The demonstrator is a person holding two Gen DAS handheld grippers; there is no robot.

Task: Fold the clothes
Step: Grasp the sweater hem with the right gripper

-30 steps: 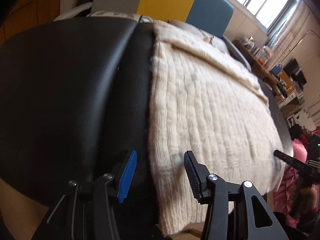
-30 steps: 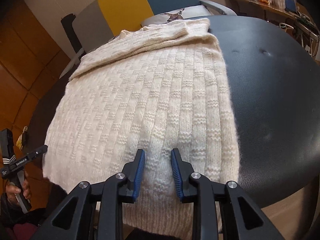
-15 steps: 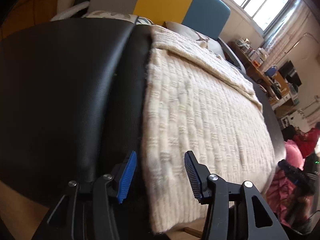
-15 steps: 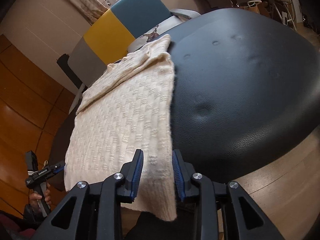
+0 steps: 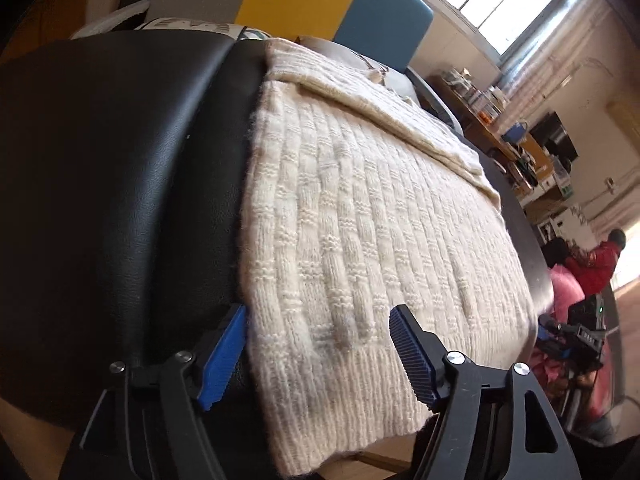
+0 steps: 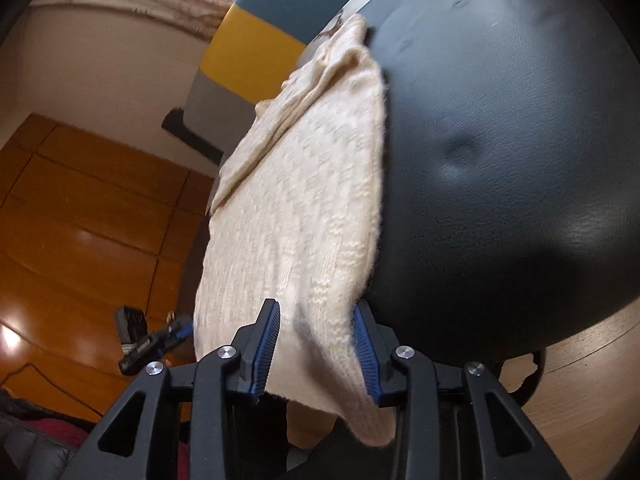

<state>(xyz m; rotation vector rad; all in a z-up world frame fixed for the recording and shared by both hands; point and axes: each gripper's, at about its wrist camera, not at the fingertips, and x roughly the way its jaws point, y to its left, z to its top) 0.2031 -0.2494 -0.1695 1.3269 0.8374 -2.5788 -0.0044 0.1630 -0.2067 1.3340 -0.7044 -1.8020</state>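
Note:
A cream knitted sweater (image 5: 372, 240) lies flat on a black padded table (image 5: 112, 168), its ribbed hem hanging over the near edge. My left gripper (image 5: 318, 354) is open, its blue pads astride the hem's near left corner without closing on it. In the right wrist view the sweater (image 6: 312, 208) runs away along the table (image 6: 520, 152). My right gripper (image 6: 316, 350) is open, its pads either side of the hem's near right corner. The other gripper shows small in each view, at the right in the left wrist view (image 5: 576, 336) and at the left in the right wrist view (image 6: 154, 342).
A chair with a grey, yellow and blue back (image 5: 320, 4) stands behind the table's far end. Cluttered desks and shelves (image 5: 520, 152) line the right wall under a window. A person in red (image 5: 600, 260) is at the far right. The floor is orange wood (image 6: 80, 220).
My left gripper has shifted right so the hem corner lies between its pads. My right gripper has swung right and lower to the hem's right corner, and its jaws have spread a little.

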